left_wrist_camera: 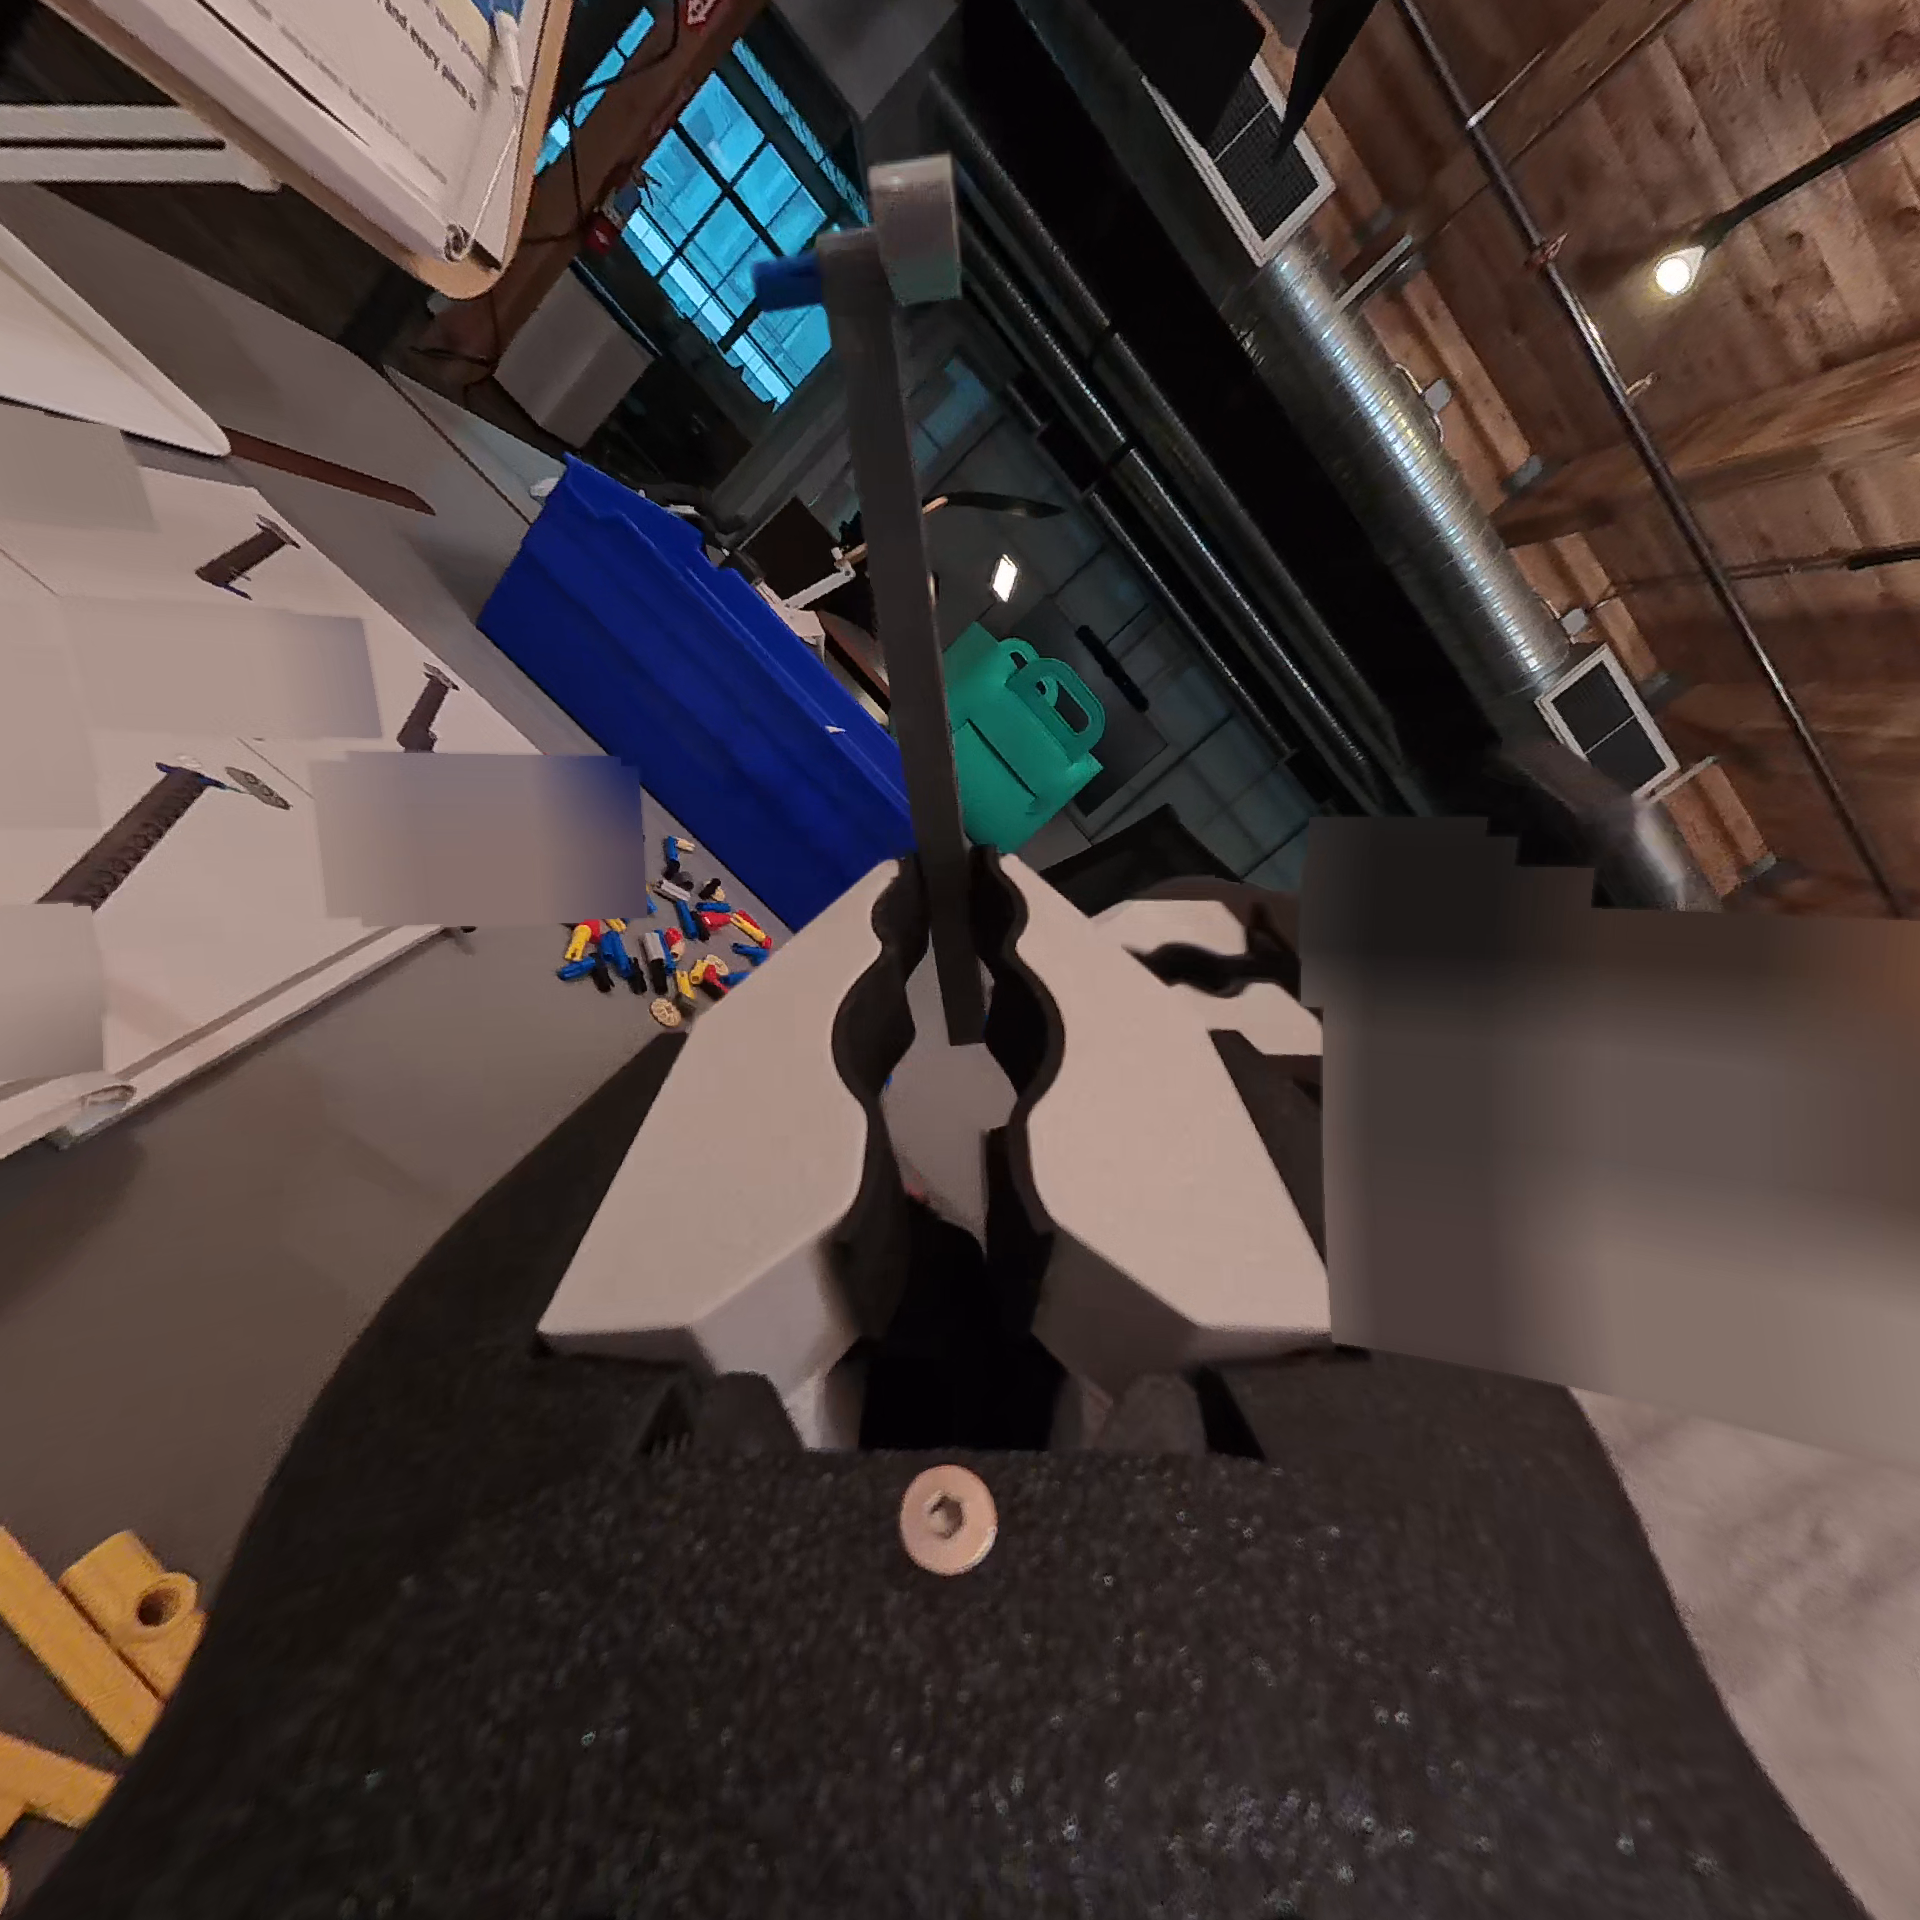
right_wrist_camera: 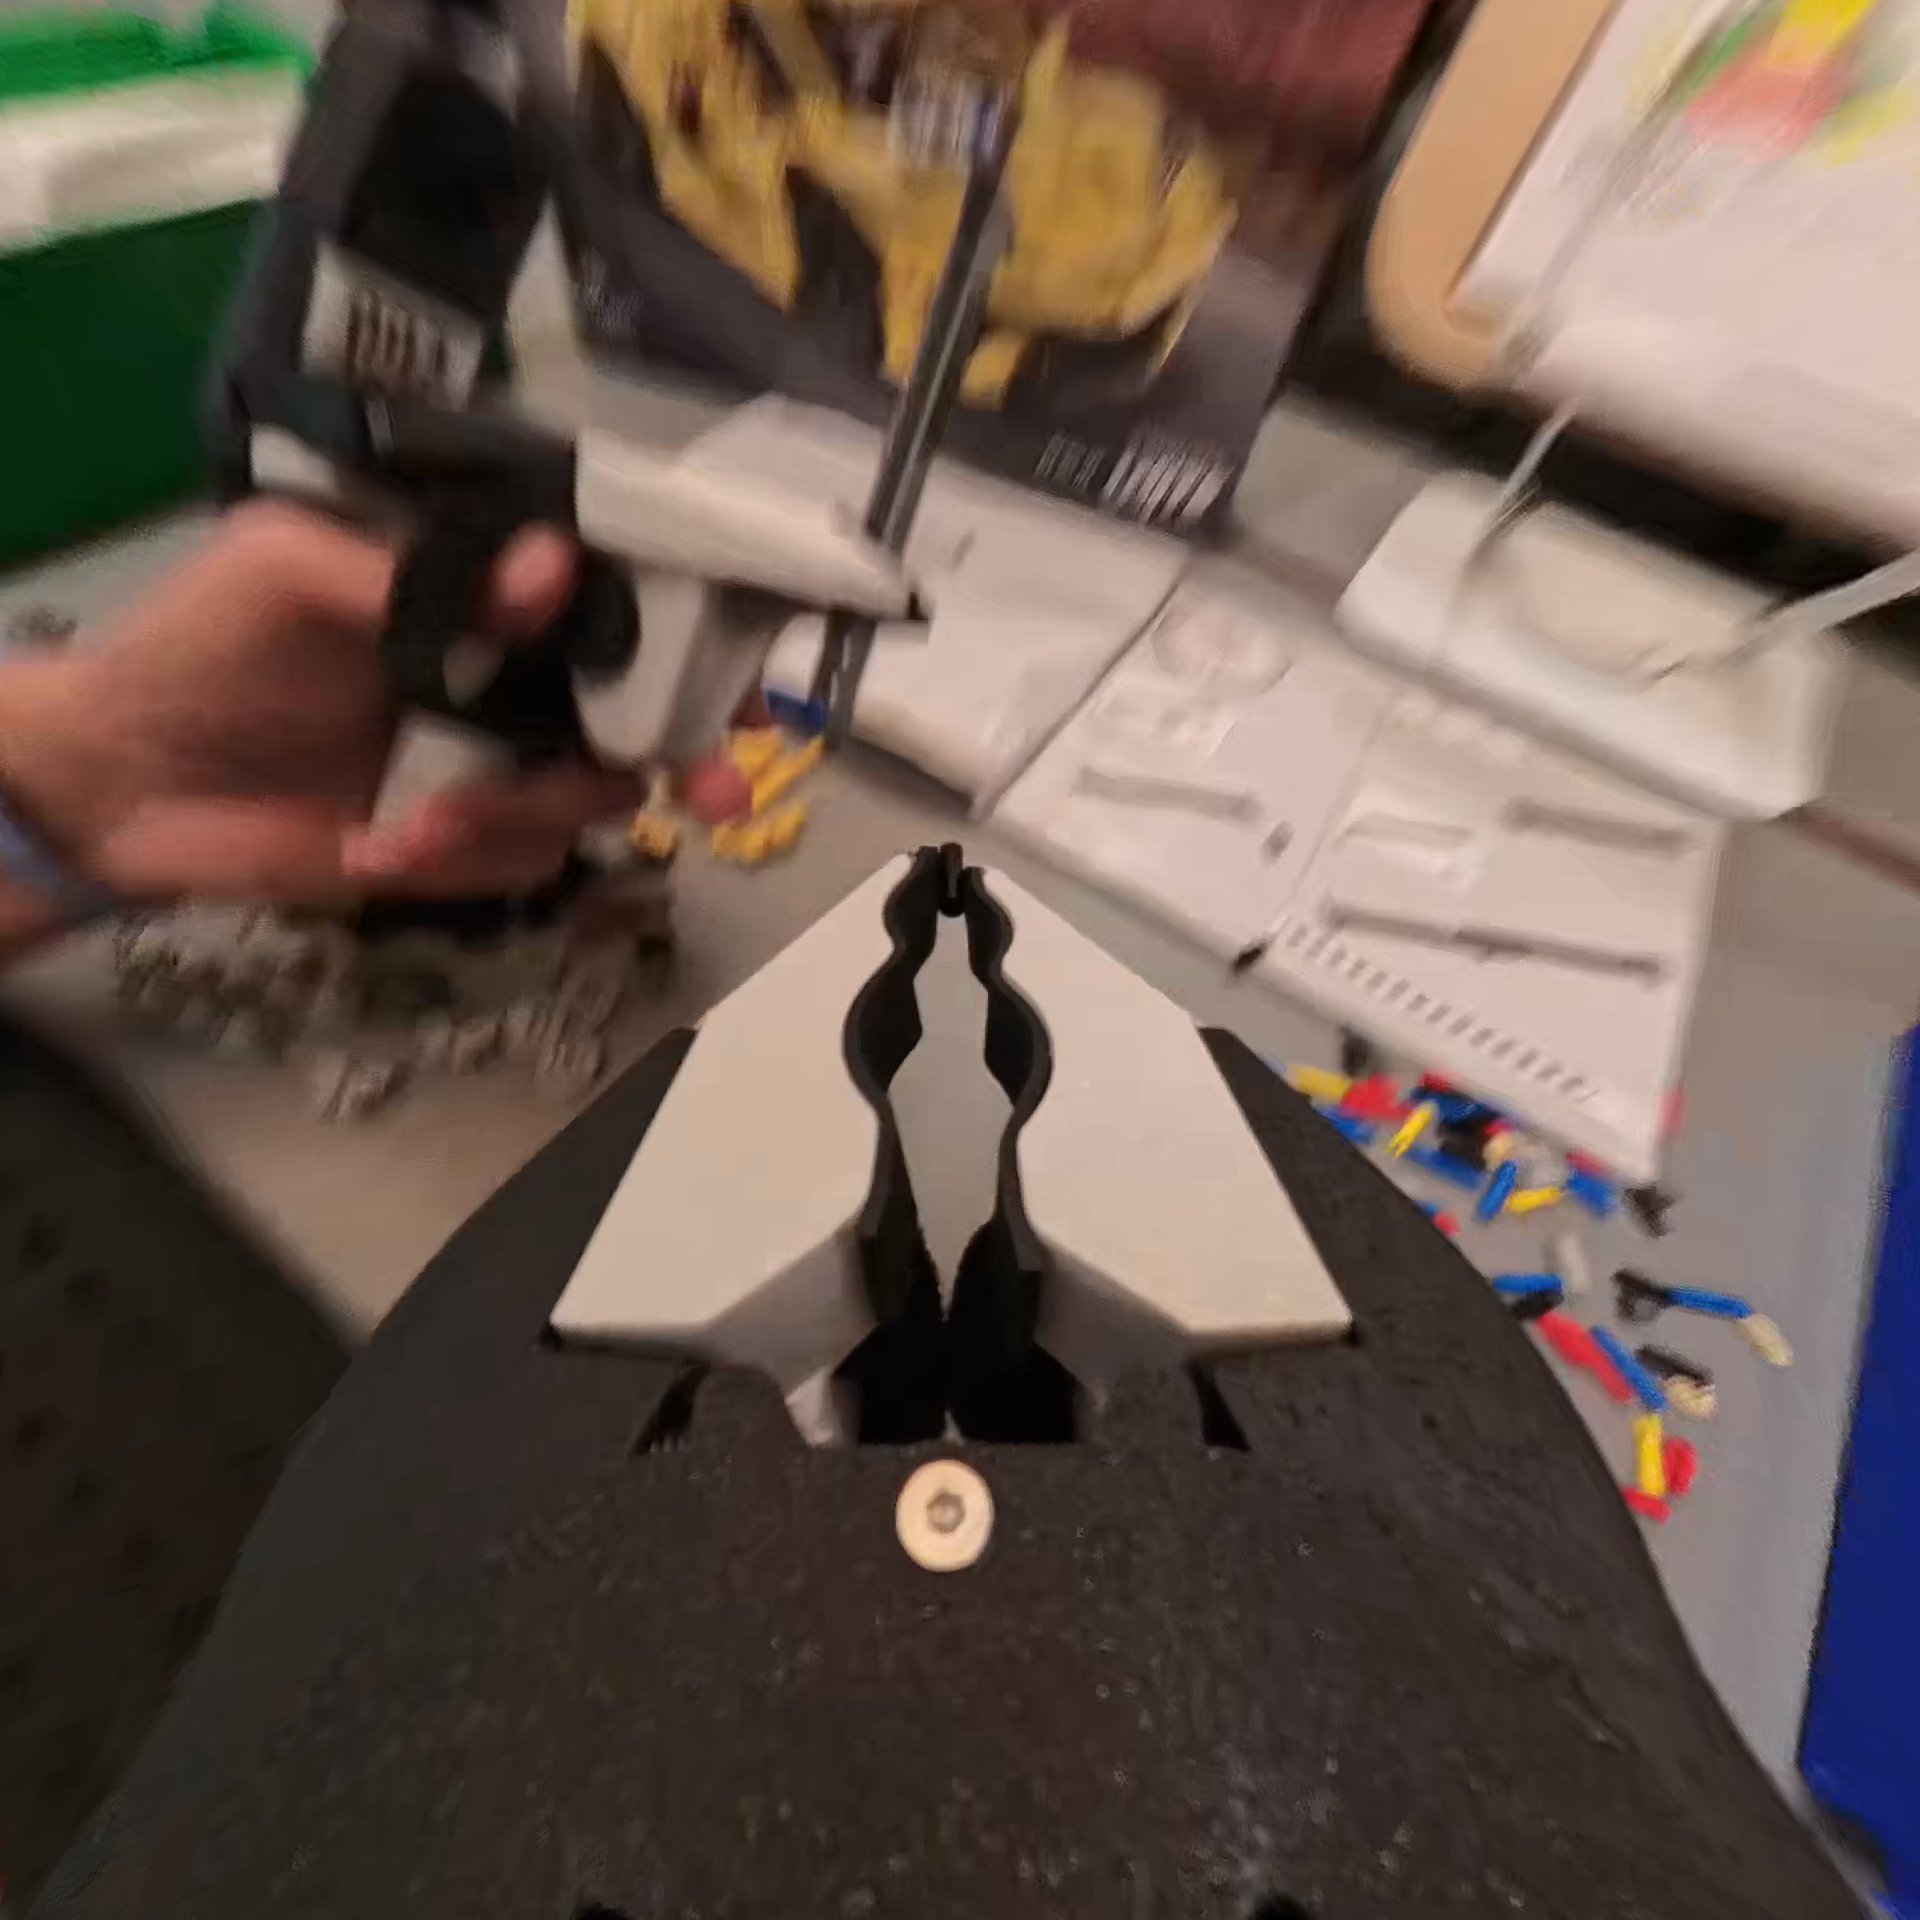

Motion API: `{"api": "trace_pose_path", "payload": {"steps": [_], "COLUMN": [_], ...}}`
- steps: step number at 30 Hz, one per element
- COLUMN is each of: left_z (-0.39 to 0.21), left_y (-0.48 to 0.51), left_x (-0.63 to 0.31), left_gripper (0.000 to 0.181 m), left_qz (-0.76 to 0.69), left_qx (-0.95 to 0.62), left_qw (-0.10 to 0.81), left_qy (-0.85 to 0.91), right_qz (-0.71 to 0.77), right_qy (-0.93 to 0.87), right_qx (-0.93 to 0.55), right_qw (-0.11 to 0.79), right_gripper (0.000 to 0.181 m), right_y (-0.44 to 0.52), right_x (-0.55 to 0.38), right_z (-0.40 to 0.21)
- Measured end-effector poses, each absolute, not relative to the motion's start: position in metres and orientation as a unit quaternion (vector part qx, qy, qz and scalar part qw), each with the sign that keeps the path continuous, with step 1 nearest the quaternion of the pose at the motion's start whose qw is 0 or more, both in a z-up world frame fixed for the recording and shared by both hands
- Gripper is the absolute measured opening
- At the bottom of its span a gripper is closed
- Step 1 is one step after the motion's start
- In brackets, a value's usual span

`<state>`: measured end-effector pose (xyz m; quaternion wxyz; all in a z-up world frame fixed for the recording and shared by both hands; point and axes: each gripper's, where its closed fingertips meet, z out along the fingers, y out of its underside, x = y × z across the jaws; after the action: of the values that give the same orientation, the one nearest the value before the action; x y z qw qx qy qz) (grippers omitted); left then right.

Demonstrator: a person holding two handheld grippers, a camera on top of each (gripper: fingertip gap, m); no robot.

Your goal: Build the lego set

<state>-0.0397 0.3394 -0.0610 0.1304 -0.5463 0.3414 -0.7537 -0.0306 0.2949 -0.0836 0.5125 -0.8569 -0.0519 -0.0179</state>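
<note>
**Left tongs grip the long beam, right tongs nip a tiny black piece**

The left gripper is pressed tight on a long dark grey beam, which stands up out of the tips and away from the camera. At the beam's far end sit a lighter grey piece and a small blue pin poking out to the side. Beyond it, a blue bin rests on the grey table, with a scatter of small coloured pins beside it and white instruction sheets further left. Yellow parts lie at the lower left corner.

Over in the right wrist view, heavy blur. The right gripper is nearly closed, pinching a small black piece at its very tips. Ahead, a hand holds the other gripper with the beam through it. Grey parts lie below that hand, and the set's box stands behind.
</note>
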Motion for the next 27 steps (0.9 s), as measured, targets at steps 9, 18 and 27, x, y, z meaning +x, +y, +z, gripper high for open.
{"api": "trace_pose_path", "payload": {"steps": [9,18,27], "left_z": [-0.102,-0.096,-0.093], "left_y": [0.338,0.337,0.336], "left_x": [-0.030,-0.031,-0.032], "left_gripper": [0.007,0.006,0.007], "left_qz": [-0.602,-0.626,-0.628], "left_qx": [-0.598,-0.589,-0.586], "left_qw": [0.232,0.218,0.222], "left_qy": [0.477,0.462,0.461], "right_qz": [0.038,0.003,-0.029], "right_qy": [-0.293,-0.334,-0.354], "right_qx": [-0.947,-0.941,-0.935], "right_qw": [0.126,0.052,0.024], "right_gripper": [0.005,0.005,0.005], "right_y": [0.197,0.179,0.170], "right_x": [0.002,0.018,0.028], "right_z": [-0.202,-0.214,-0.213]}}
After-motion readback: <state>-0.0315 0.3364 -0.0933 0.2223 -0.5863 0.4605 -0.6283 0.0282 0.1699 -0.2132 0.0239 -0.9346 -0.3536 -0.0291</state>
